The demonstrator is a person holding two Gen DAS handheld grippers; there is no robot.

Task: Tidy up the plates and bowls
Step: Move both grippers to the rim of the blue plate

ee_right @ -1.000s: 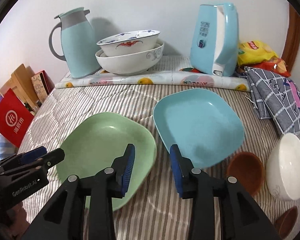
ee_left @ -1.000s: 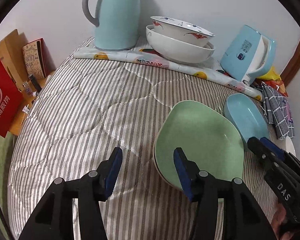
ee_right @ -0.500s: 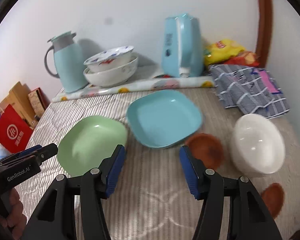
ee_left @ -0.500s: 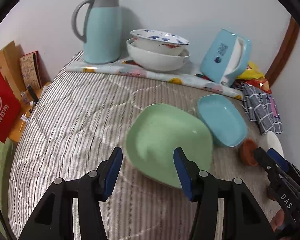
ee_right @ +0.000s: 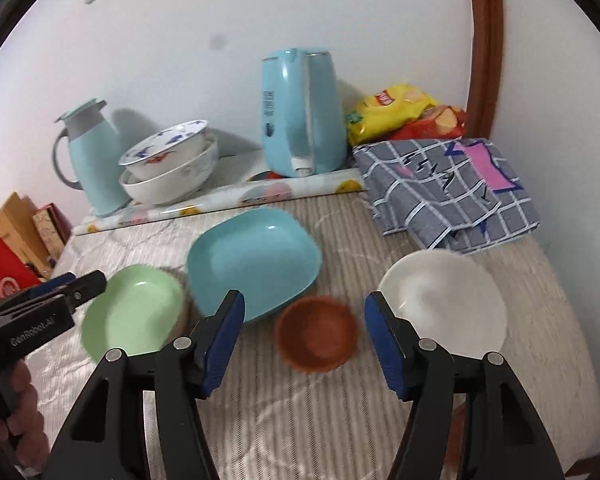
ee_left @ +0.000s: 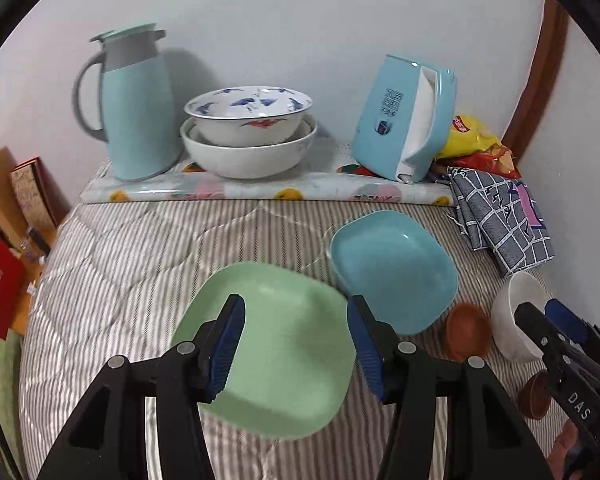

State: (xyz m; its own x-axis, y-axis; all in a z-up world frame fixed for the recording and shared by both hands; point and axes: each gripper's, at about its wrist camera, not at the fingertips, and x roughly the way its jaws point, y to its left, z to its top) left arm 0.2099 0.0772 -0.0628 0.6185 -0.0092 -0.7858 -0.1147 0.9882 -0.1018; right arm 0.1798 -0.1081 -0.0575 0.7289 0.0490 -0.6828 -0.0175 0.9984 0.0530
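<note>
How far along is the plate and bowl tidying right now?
Done: only two patterned bowls sit nested at the back. In hand: nothing; the left hand-held gripper and right hand-held gripper are open. Left: green plate, blue plate, brown bowl and white bowl lie separately.

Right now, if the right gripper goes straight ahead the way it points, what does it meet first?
Most likely the small brown bowl, which lies between the open jaws of the right gripper, just ahead. The blue plate lies beyond-left. Depth is uncertain.
</note>
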